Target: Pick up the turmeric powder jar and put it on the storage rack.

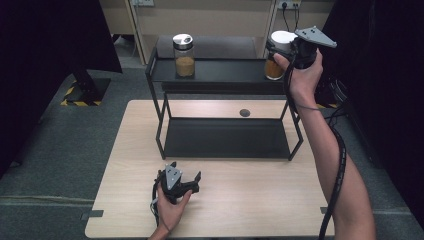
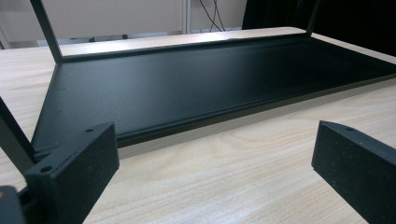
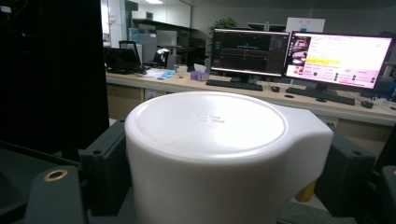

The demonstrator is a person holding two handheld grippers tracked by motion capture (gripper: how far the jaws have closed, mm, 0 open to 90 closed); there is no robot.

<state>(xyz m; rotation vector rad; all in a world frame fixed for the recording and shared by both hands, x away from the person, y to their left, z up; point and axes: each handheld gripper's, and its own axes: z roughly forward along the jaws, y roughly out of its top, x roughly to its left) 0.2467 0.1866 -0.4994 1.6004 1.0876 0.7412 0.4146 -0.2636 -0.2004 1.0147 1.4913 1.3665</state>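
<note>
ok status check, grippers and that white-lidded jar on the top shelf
Right gripper shut on white-lidded jar at top shelf's right end. Left gripper open, low over the table. Silver-lidded jar stands apart, not in the way.

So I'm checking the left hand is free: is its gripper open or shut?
Open. The left gripper has its jaws wide apart with bare table between them, holding nothing, in front of the black rack.
</note>
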